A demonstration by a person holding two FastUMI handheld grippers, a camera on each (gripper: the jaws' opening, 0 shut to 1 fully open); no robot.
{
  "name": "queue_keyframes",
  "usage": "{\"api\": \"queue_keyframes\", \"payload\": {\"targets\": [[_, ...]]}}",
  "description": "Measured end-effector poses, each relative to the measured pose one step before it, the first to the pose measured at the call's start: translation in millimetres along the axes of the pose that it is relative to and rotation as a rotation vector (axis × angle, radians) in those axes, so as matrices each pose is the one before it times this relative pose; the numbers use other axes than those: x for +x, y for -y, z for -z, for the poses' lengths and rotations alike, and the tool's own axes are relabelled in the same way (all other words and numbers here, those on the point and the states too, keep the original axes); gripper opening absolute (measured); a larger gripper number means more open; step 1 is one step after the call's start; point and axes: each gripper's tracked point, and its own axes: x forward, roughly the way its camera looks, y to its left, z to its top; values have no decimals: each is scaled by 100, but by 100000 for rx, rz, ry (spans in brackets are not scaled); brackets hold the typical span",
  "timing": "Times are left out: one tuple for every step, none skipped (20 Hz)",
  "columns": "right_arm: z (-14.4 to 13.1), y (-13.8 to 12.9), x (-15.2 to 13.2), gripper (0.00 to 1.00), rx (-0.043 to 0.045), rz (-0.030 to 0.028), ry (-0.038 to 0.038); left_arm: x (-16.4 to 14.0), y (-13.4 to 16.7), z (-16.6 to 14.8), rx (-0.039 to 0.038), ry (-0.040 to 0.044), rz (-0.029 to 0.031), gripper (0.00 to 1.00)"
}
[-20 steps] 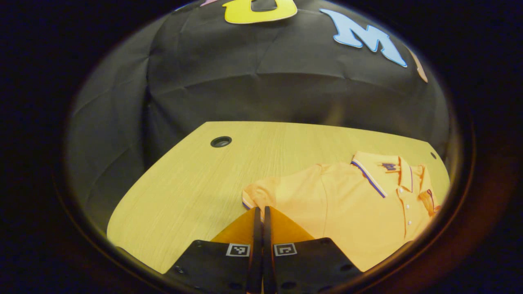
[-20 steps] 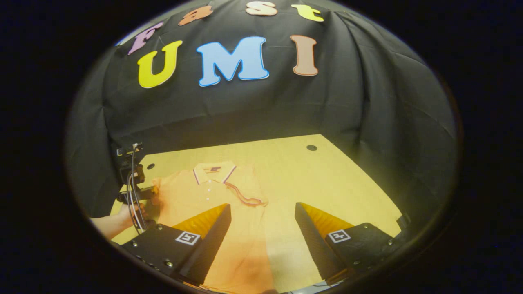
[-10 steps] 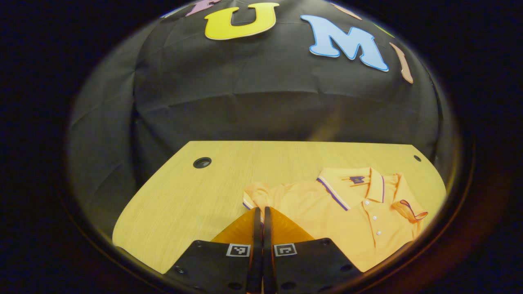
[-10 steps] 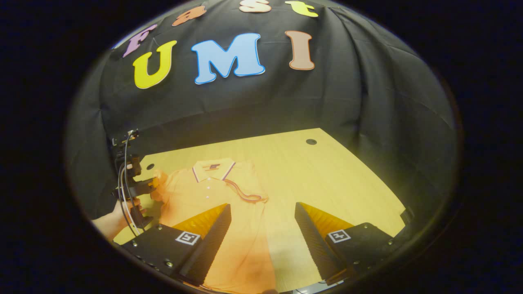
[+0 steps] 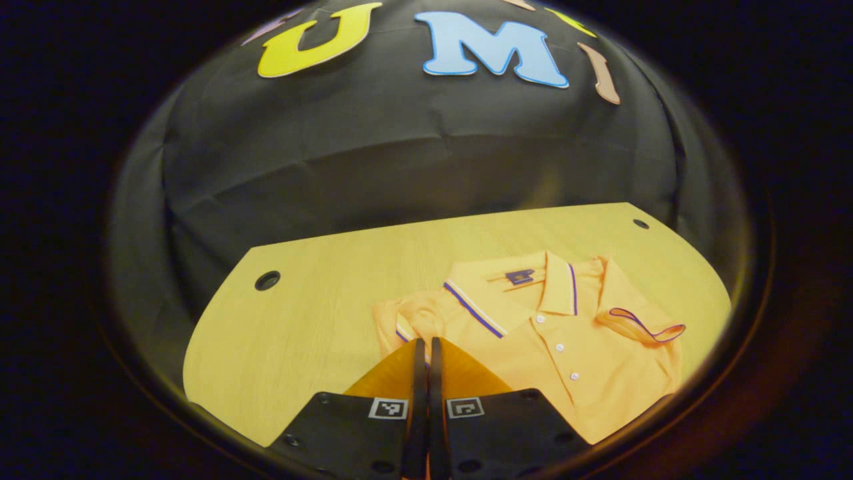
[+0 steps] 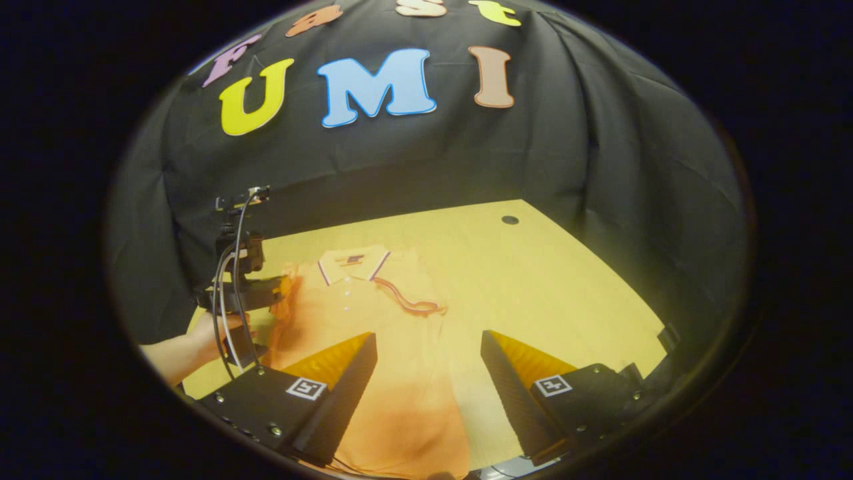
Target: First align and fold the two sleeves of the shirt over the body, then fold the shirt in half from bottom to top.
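Note:
An orange polo shirt (image 5: 566,333) with a striped collar lies face up on the wooden table (image 5: 300,320). My left gripper (image 5: 424,343) is shut on the shirt's sleeve (image 5: 403,320), which is bunched up close to the collar. The other sleeve (image 5: 640,323) lies folded over the chest. In the right gripper view the shirt (image 6: 373,313) runs from the collar down between my fingers. My right gripper (image 6: 426,337) hangs open above the shirt's lower part with nothing between its fingers. Farther off at the left, a hand (image 6: 180,347) holds the left gripper (image 6: 276,293) at the lifted sleeve.
A round cable hole (image 5: 267,280) sits in the table's far left corner and a smaller hole (image 5: 641,224) at the far right. Bare wood (image 6: 546,287) spreads to the right of the shirt. Black cloth walls stand close behind the table.
My left gripper has carried the pinched sleeve inward toward the collar, and the sleeve has bunched up. The right gripper has stayed open and barely shifted.

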Motion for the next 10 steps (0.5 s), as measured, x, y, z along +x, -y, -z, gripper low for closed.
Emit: {"api": "queue_keyframes", "payload": {"targets": [[185, -117, -142, 98, 748, -166, -324, 227, 513, 294, 1396, -1298, 920, 7], [-67, 9, -23, 98, 465, -18, 484, 130, 494, 161, 805, -1076, 1083, 7], [54, 185, -37, 98, 311, 63, 207, -49, 483, 165, 610, -674, 989, 9], [110, 102, -107, 98, 278, -391, -69, -79, 412, 31, 439, -382, 1090, 12], [169, 96, 116, 98, 75, -569, -52, -233, 451, 11, -440, -374, 1663, 16], [148, 157, 129, 98, -251, -347, -193, -360, 471, 54, -1025, -194, 1210, 31], [238, 68, 180, 98, -447, -329, -370, -246, 214, 145, -838, -2, 791, 37], [202, 101, 71, 98, -412, -401, -464, -693, 336, 132, -1048, -148, 645, 50], [273, 183, -35, 98, -532, -538, -265, -467, 267, 66, -983, 26, 770, 63], [133, 207, -100, 98, -950, -476, -143, -742, 389, 100, -1224, 144, 1178, 74]]}}
